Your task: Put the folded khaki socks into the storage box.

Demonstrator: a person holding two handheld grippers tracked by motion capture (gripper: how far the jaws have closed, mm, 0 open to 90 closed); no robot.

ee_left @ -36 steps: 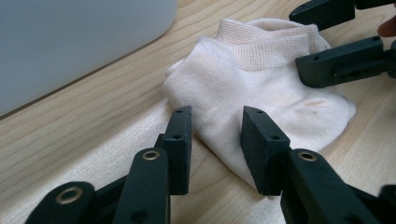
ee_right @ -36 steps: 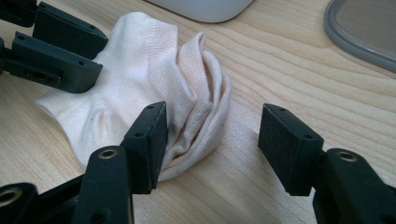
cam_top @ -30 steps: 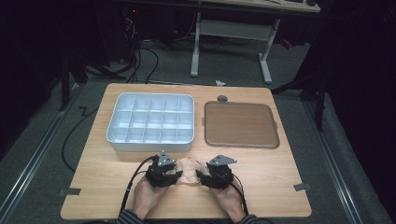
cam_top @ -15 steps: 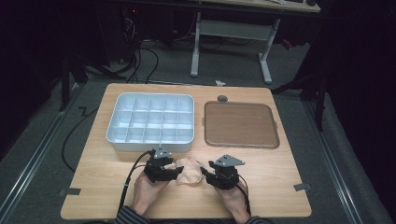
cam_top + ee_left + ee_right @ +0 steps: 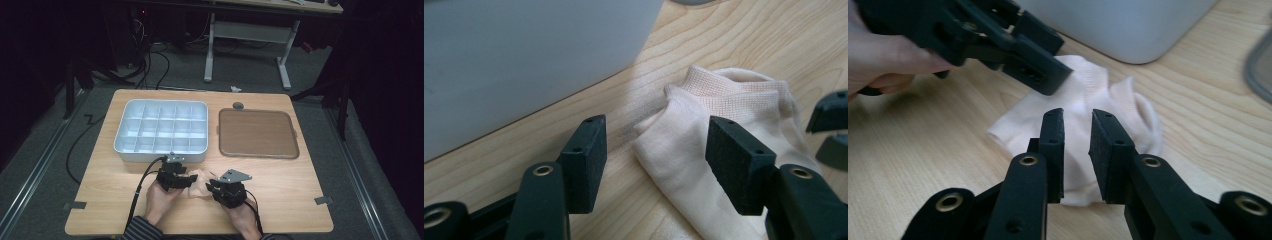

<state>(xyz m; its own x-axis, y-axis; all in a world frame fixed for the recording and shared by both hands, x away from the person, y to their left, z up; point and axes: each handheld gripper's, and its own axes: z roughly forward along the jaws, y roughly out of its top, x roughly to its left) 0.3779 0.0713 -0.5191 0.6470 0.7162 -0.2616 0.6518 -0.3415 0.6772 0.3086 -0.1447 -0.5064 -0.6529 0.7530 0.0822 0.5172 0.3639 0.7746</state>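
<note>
Dark floor, cables and a white desk frame fill the upper part of the high view; below them stands a pale wooden worktop (image 5: pixel 300 200). At its upper left sits a grey compartment tray (image 5: pixel 161 131), at its upper right a brown flat tray (image 5: pixel 257 133), with a small grey disc (image 5: pixel 238 105) just above that tray's top edge.

A pale pink sock (image 5: pixel 199 181) lies crumpled at lower centre of the high view, just below the compartment tray and apart from its wall. Nothing lies between the sock and either tool.

Left hand-held gripper (image 5: pixel 187 180) comes in from the lower left, held low and near level, pointing right toward the sock. Its jaws stand wide; in the left gripper view (image 5: pixel 654 160) the sock's folded edge lies between them, with the right-hand pad against or just above the cloth and the left-hand pad clear of it.

Right hand-held gripper (image 5: pixel 210 187) enters from the lower right, pointing left. Its jaws have just been closing and now stand narrow; in the right gripper view (image 5: pixel 1075 150) they sit over the sock's near edge, and whether cloth is pinched cannot be told.
</note>
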